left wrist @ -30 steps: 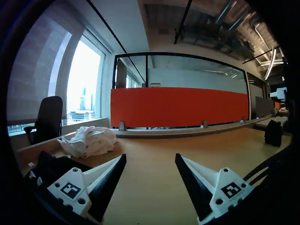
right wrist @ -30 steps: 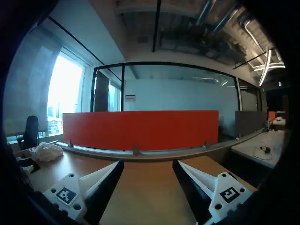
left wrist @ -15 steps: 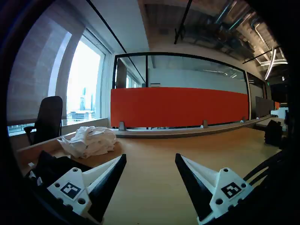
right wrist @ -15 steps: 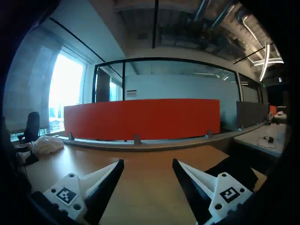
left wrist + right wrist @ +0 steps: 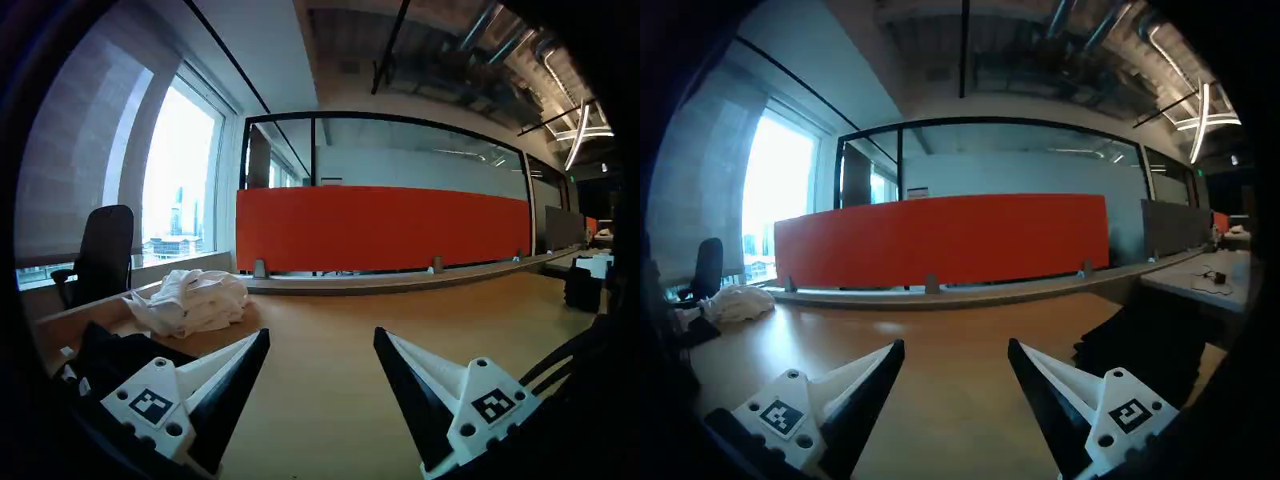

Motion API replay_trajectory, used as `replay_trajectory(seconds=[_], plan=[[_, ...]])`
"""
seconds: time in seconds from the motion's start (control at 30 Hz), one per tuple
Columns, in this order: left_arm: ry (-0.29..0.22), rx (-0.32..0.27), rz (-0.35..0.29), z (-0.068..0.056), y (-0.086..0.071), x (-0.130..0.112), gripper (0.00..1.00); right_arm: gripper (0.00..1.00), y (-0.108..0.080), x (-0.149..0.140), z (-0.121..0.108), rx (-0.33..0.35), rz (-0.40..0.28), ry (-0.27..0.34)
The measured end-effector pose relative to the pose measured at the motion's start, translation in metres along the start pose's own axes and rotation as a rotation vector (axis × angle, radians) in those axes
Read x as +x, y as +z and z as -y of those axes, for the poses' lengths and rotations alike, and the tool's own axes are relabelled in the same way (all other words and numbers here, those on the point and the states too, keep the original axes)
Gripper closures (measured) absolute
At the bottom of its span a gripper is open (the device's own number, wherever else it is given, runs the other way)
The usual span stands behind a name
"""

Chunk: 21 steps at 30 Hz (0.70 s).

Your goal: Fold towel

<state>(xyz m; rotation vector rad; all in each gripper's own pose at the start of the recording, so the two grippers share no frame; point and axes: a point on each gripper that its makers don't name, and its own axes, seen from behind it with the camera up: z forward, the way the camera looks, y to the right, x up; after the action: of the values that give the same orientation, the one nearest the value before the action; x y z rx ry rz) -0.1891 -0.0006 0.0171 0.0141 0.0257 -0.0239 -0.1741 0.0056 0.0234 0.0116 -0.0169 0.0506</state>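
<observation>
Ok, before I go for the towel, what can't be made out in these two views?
- Left gripper view: the white cloth pile is bunched up. Its edges and corners are lost in its own folds, and whether it is one piece or several is unclear.
- Left gripper view: a dark item sits low left, partly behind the left gripper finger, and can't be identified.
- Right gripper view: black fabric runs out of view at the right, so its extent is unknown.

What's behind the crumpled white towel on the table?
Behind the towel: a window ledge and bright window, a black chair nearby. The towel hides part of the table.
</observation>
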Motion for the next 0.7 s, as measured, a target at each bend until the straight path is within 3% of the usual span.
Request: replay_trajectory(seconds=[0.27,0.7], plan=[[0.000,0.000,0.000,-0.001,0.000,0.000,0.04,0.00,-0.004,-0.007,-0.007,-0.025,0.004,-0.026],[0.000,0.000,0.000,0.000,0.000,0.000,0.04,0.00,-0.005,-0.019,0.001,-0.006,0.006,-0.043]])
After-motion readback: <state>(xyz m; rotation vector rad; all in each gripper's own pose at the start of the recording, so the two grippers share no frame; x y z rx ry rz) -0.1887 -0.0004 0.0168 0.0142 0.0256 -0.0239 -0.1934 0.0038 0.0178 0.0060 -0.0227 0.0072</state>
